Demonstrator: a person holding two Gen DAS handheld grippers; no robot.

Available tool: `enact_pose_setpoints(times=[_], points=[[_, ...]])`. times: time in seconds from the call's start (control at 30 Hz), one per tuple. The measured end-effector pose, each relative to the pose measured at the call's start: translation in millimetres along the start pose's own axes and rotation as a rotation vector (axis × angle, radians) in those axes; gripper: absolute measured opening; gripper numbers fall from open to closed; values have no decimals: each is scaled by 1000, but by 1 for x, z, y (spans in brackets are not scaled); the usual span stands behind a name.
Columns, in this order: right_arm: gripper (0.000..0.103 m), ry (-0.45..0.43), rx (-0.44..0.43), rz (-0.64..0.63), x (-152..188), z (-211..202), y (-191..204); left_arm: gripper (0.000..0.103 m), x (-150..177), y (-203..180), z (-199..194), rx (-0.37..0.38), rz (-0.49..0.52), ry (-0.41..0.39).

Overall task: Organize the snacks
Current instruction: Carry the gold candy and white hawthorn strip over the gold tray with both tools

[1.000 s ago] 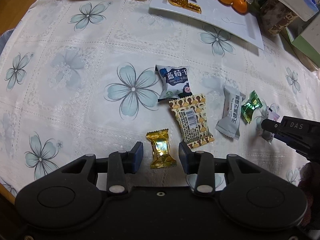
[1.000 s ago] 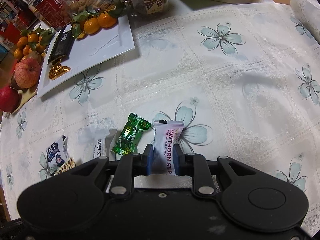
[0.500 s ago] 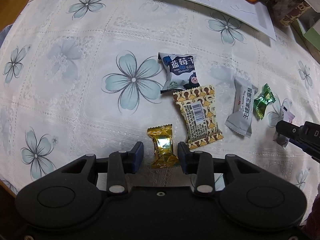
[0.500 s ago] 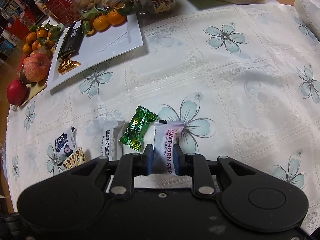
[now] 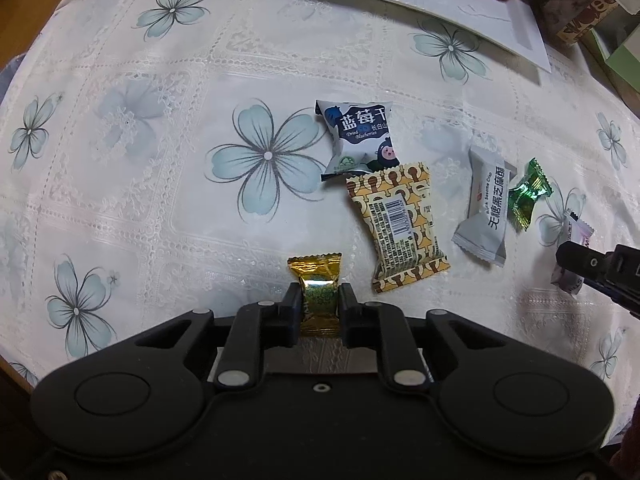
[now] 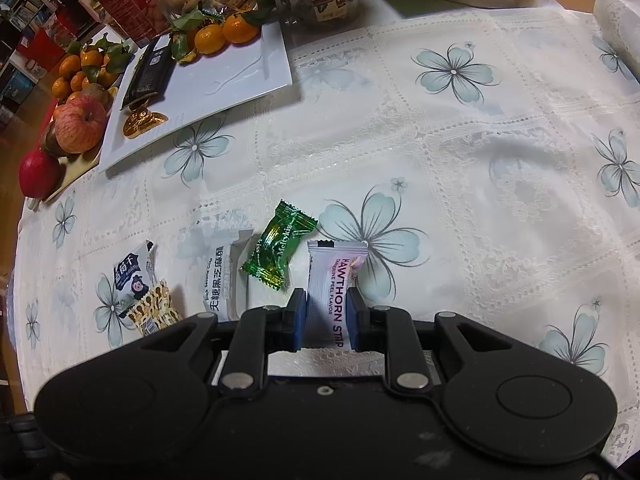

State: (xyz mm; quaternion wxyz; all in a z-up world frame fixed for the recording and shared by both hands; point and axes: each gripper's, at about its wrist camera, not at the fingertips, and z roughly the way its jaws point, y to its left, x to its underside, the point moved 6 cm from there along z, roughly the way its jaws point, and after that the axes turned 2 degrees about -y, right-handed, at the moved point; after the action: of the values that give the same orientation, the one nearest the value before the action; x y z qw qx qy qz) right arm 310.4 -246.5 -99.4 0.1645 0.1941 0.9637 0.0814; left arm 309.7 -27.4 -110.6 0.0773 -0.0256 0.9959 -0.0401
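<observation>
The left gripper (image 5: pixel 319 305) pinches the gold candy (image 5: pixel 318 295) across its waist, the right gripper (image 6: pixel 327 311) the hawthorn strip (image 6: pixel 330 280) — both lying lengthwise along the fingers, the white plate (image 6: pixel 240 80) well beyond on the tablecloth (image 6: pixel 460 180).

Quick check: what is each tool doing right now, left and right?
Left tool: closed on the gold-wrapped candy.
Right tool: closed on the hawthorn strip packet.

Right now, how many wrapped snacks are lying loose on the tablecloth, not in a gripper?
4: blueberry packet, yellow patterned packet touching it, grey sesame packet, green candy beside that. None seem hidden.
</observation>
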Motion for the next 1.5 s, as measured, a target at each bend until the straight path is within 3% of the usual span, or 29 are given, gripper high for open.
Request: enact_pose_setpoints(times=[0.43, 0.67, 0.87, 0.97, 1.13, 1.3, 1.5], points=[[23, 17, 17, -10, 14, -6, -14, 24, 20, 6, -8, 31, 35, 26], [23, 24, -23, -2, 28, -20, -16, 24, 33, 19, -17, 22, 45, 11], [23, -45, -82, -23, 44, -44, -9, 24, 48, 21, -41, 51, 86, -97], [23, -104, -96, -57, 57, -59, -6, 24, 64, 21, -54, 67, 110, -155], [23, -147, -152, -79, 88, -81, -8, 24, 94, 25, -63, 116, 133, -189], [23, -206, -161, -111, 122, -100, -15, 24, 126, 28, -72, 85, 191, -241], [23, -246, -172, -144, 166, -118, -25, 24, 160, 29, -73, 120, 183, -219]])
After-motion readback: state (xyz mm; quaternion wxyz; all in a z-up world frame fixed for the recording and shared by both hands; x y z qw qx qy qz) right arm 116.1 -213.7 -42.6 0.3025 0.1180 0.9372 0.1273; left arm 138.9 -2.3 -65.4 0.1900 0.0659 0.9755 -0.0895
